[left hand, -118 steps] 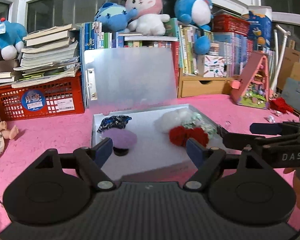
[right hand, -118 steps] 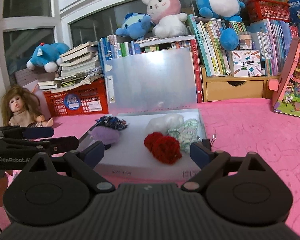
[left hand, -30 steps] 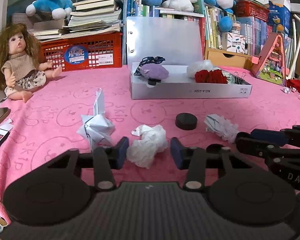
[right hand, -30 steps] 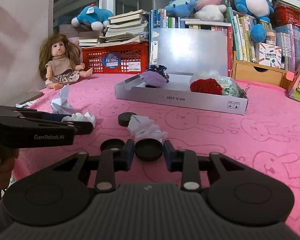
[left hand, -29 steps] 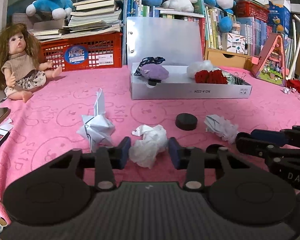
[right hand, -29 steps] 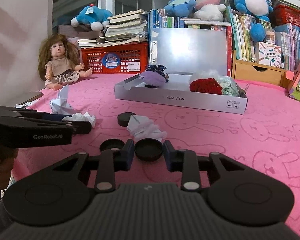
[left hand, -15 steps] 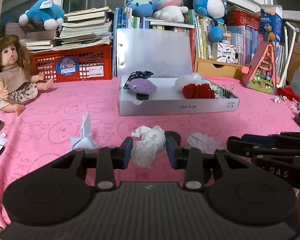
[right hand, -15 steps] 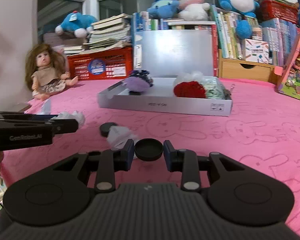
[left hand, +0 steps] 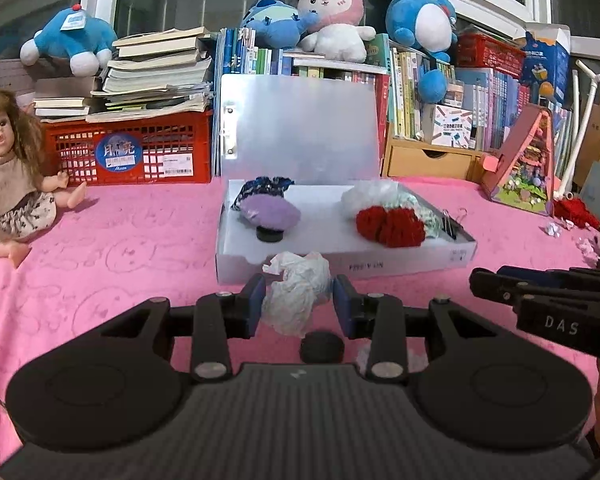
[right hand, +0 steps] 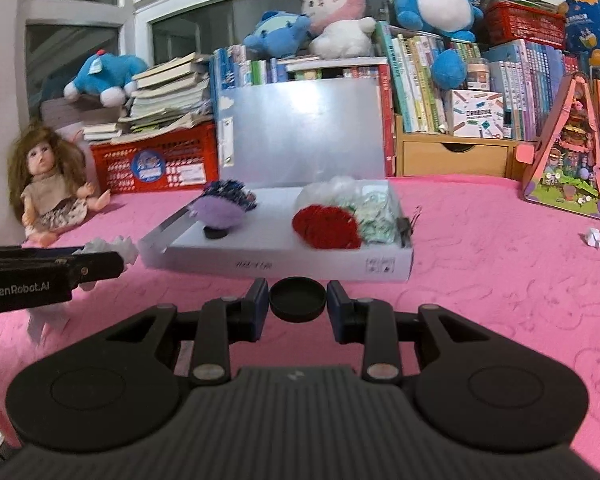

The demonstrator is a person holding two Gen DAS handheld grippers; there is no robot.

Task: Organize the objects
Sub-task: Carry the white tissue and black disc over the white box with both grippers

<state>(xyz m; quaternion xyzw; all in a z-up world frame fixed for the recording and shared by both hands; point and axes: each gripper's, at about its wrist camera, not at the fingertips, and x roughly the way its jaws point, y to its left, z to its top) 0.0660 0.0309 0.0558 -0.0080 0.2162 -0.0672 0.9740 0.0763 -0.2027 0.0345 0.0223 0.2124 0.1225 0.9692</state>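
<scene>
Pink worktop (left hand: pixel 140 240): left claw (left hand: pixel 299 306) clamped on paper wad (left hand: pixel 296 292), right claw (right hand: pixel 298 300) on black cap (right hand: pixel 298 298), both now lifted nearer the white box (left hand: pixel 380 266), ready for dropping in.

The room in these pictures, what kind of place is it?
Probably a child's room or play corner at home: plush toys sit atop rows of books, and a doll sits on the pink cloth.

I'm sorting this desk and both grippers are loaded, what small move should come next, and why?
Probably carry both forward over the open white box and release. The left gripper is shut on the crumpled paper, the right gripper on the black cap, and both sit just short of the box's front wall, which already holds a similar cap.
</scene>
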